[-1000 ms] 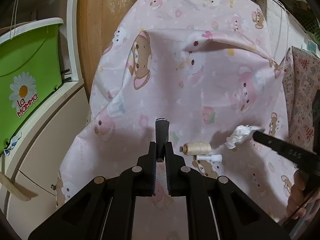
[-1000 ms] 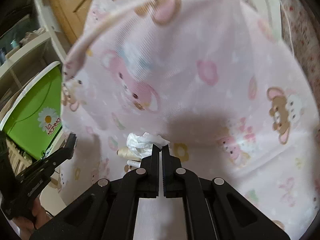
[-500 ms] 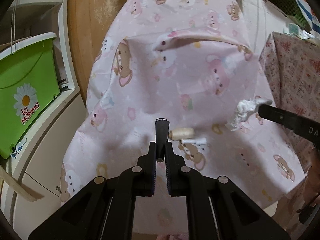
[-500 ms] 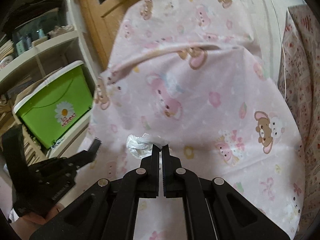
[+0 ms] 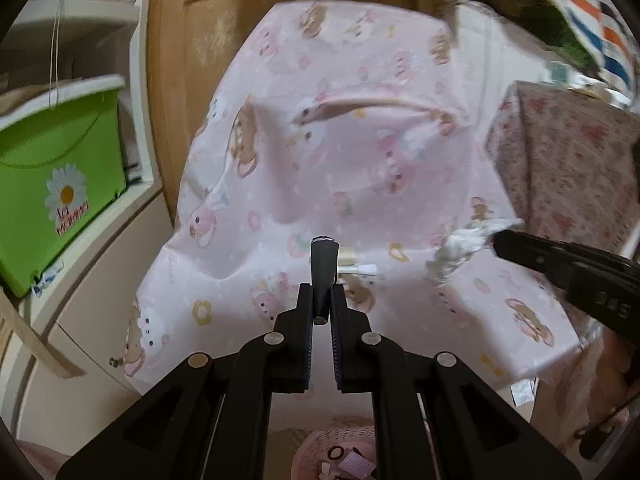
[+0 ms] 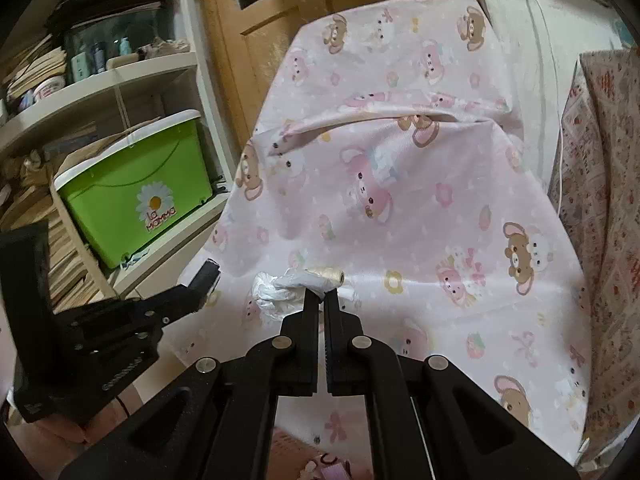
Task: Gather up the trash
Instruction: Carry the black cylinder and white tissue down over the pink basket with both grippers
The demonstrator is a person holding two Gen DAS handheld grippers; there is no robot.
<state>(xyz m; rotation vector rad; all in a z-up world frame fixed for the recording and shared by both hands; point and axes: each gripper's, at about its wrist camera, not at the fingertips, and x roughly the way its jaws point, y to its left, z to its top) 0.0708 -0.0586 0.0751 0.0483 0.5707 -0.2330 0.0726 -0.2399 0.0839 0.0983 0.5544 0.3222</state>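
- The cream thread spool [image 6: 325, 273] is half hidden behind the right gripper's fingertips and the wad in the right wrist view; in the left wrist view only a sliver of it shows beside the black cone.
- The small white tube [image 5: 358, 269] lying just beside the spool is partly covered in both views, and what it is cannot be made out.
- The pink woven basket [image 5: 336, 454] on the floor is cut off by the lower frame edge and by the left gripper's body; its contents are too blurred to tell.
- The green plastic storage box with a white rim [image 6: 136, 196] bears a daisy and the words "La MAMMA"; in the left wrist view that print is smeared.
- White lettering on the side of the right gripper is visible in the left wrist view but not legible.
- The right gripper [image 6: 321, 300] is clamped on the crumpled white plastic wad [image 6: 276, 290], held up off the pink cartoon-bear cloth [image 6: 420, 208].
- The left gripper [image 5: 320, 300] pinches a black tapered cone-shaped piece [image 5: 323, 266], which stands up between its narrow jaws.
- A wooden door [image 6: 256, 36], cream shelves with bottles and stacked papers [image 6: 104, 76], and a floral-print fabric [image 5: 560, 184] at the right surround the cloth-covered surface.
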